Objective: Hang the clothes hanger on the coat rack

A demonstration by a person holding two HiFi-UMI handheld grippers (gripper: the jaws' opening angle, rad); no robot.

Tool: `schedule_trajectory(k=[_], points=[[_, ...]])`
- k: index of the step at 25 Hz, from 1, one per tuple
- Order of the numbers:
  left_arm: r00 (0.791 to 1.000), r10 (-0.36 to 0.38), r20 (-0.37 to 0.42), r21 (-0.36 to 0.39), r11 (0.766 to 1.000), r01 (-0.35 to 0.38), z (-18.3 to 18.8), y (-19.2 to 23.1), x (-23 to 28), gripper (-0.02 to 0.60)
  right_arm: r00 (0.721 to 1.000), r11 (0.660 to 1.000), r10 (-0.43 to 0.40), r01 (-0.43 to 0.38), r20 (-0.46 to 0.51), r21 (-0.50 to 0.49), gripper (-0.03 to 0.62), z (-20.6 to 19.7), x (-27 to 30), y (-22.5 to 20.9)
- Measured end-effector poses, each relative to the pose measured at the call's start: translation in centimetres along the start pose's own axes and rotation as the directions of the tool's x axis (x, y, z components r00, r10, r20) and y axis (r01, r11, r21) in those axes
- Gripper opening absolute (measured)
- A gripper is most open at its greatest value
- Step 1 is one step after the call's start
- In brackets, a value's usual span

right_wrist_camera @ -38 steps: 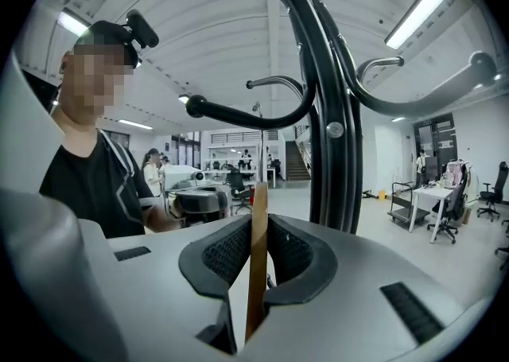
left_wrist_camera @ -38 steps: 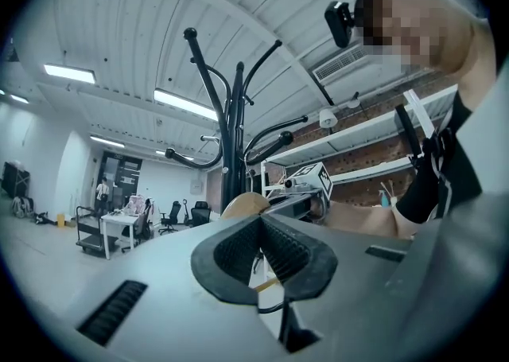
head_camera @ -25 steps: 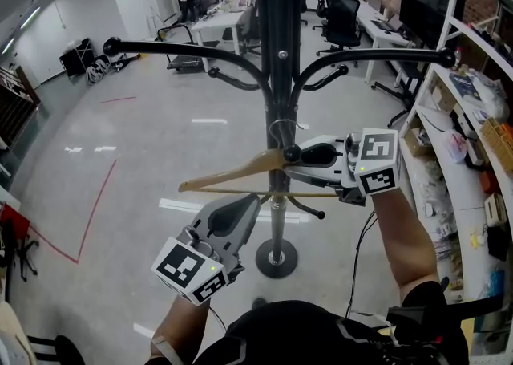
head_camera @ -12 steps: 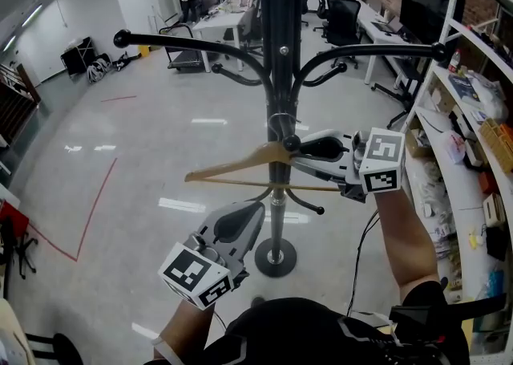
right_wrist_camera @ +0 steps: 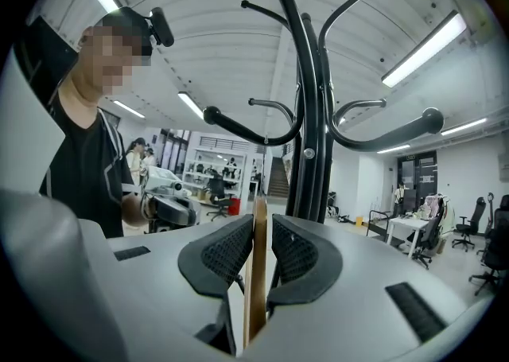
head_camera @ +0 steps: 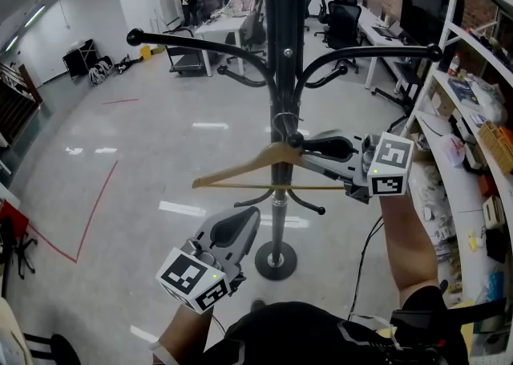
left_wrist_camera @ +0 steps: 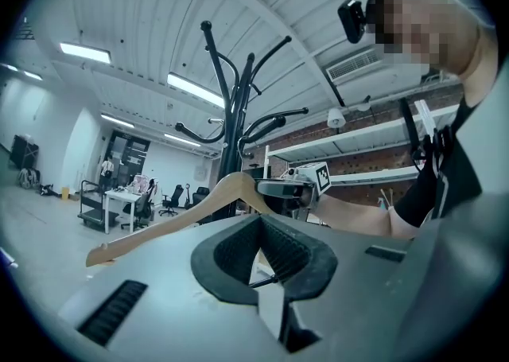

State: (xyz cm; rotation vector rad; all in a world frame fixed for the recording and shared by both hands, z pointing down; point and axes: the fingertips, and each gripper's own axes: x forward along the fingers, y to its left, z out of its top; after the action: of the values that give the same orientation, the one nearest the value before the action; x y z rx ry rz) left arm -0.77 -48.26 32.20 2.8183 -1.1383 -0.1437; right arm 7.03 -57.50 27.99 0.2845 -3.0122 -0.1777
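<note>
Up close, right gripper (right_wrist_camera: 258, 223) jaws pinch the wooden hanger (right_wrist_camera: 256, 273) edge-on. Head view alone shows its hook (head_camera: 280, 126) at the coat rack (head_camera: 282, 58) pole. Left gripper (left_wrist_camera: 266, 233) jaws parted, empty.

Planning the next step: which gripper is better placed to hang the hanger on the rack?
Right. The right gripper is shut on the clothes hanger, whose hook is close beside the coat rack. The left gripper is lower, open and empty.
</note>
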Motion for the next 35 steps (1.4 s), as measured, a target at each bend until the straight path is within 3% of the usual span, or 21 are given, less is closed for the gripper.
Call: schedule_trajectory(k=[7,26,30,35], points=[[1.0,0.021,0.017,-0.08,0.997,-0.02,-0.1,0.7,-1.3,0.0,0.999,0.999,-0.033,0.033,0.022,0.003,0.06,0.3,-0.6,-0.2],[0.999,0.038,0.015,-0.031,0.999,-0.038,0.7,-0.2,-2.5,0.0,0.98,0.987,-0.163,0.163,0.109,0.01,0.063,1.9,-2.8,-1.1],[0.999,0.037,0.04,-0.005,0.999,-0.037,1.5,-0.4,-2.6,0.0,0.953,0.957,-0.289,0.291,0.087,-0.011,0.061,2.5,-4.7,-1.5],[0.995,0.079,0.054,0.007,0.997,-0.079,2.2,0.6,-2.9,0.0,0.876,0.877,-0.478,0.48,0.06,-0.031,0.061,2.5,-8.8,-1.4]])
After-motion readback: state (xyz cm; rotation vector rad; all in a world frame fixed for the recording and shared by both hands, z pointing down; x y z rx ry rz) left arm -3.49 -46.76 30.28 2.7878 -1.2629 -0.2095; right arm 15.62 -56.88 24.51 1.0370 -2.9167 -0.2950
